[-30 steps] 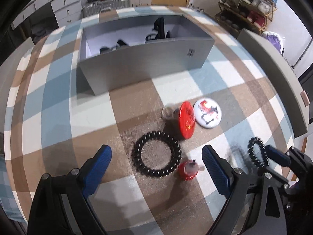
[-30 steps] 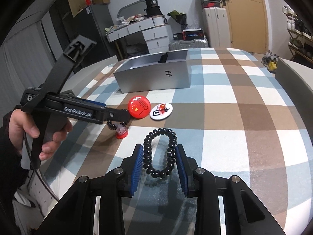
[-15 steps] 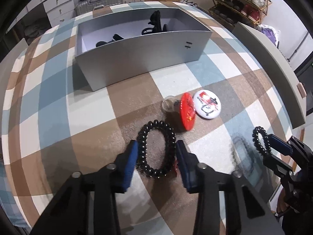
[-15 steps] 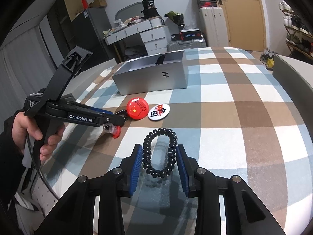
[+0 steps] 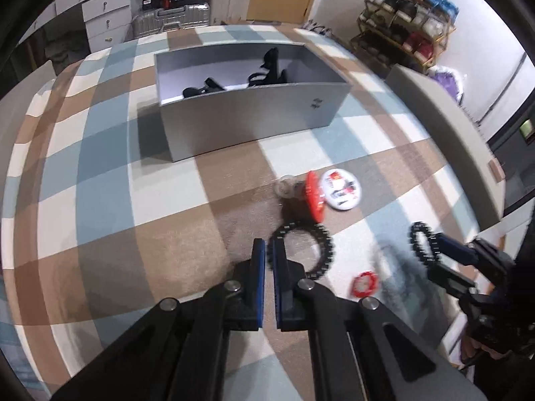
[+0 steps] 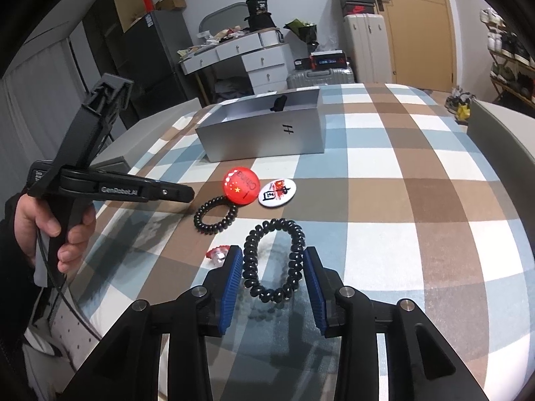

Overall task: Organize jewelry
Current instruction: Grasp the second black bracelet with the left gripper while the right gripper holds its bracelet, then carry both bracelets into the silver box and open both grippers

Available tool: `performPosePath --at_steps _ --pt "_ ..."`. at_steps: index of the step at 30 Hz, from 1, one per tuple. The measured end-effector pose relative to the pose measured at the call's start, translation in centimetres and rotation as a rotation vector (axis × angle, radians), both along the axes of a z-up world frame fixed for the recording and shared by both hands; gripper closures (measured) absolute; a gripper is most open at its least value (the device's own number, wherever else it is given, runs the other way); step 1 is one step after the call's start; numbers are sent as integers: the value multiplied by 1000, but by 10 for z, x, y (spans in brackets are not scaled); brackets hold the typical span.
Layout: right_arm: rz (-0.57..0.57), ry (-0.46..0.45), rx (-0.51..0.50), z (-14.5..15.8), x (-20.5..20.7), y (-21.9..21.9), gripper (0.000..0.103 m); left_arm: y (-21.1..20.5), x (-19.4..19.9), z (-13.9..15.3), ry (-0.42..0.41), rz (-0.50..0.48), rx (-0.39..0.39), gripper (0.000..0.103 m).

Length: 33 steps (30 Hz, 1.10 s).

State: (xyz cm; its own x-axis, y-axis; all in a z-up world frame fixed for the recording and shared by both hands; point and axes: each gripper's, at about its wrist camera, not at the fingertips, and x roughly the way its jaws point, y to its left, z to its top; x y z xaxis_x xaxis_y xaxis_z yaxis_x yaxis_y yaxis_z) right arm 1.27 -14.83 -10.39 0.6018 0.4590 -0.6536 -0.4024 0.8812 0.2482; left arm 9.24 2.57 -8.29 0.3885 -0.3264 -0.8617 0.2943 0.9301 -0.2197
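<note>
My right gripper is shut on a black coil bracelet and holds it above the checked cloth; it also shows in the left wrist view. My left gripper is shut with nothing between its pads; a second black coil bracelet lies on the cloth just right of its tips, also seen in the right wrist view. A grey open box with dark items inside stands at the back.
A red round badge and a white round badge lie between the bracelets and the box. A small red ring-like piece and a clear small item lie nearby. A grey ledge runs along the right.
My left gripper closed from wide open around the lying bracelet to fully shut, and the bracelet slipped out to its right. The right gripper kept its bracelet, barely moving.
</note>
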Motion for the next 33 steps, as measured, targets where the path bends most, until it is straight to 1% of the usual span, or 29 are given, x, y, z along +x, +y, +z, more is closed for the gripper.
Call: performPosePath --at_steps 2,3,5,6,8,9,10,12,13,14,15,17,18,19,20,21,22,23,26,29,33 --pt "-1 1 0 0 0 1 66 -5 1 0 1 -7 -13 102" --pt "-1 2 0 0 -1 2 66 -7 2 -4 18 -15 -2 102" --pt "0 4 -2 0 -1 3 66 -14 9 -12 45 -16 53 98" --pt "1 4 -3 0 0 3 66 -17 12 -17 58 -16 71 98" --pt "3 3 -3 1 -2 3 66 -21 11 -20 74 -22 80 91" --pt "4 3 -3 1 -2 3 65 -23 13 -22 86 -25 80 90" --pt "3 1 -5 1 -2 3 65 -26 13 -20 77 -29 85 90" --pt "0 3 -3 0 -2 2 65 -32 13 -19 60 -47 103 82" --pt "-2 8 0 -1 -1 1 65 -34 14 -20 64 -47 110 69" --pt "-4 11 2 -2 0 0 65 -35 15 -22 71 -42 116 58" --pt "-5 14 4 -2 1 0 65 -36 16 -24 72 -39 120 58" --pt "-3 16 10 -2 2 0 65 -38 15 -24 61 -44 138 59" --pt "-2 14 10 -2 2 -1 65 -40 15 -24 54 -45 156 61" --pt "-2 11 9 -2 1 -1 65 -39 13 -23 41 -42 179 71" --pt "-1 9 10 -1 1 -1 65 -41 12 -24 23 -42 222 83" --pt "0 7 11 -1 0 -1 65 -42 12 -23 15 -48 236 87" --pt "0 6 13 -1 0 -2 65 -41 13 -23 24 -57 216 96" --pt "0 6 15 -1 0 -2 65 -41 13 -23 30 -57 219 98" --pt "-1 3 13 0 0 -3 64 -47 8 -21 6 -82 289 98" --pt "-6 5 20 1 1 -4 64 -47 1 -12 -17 -97 278 98" --pt "-7 0 25 5 2 -3 64 -38 -6 7 -46 -92 231 98"
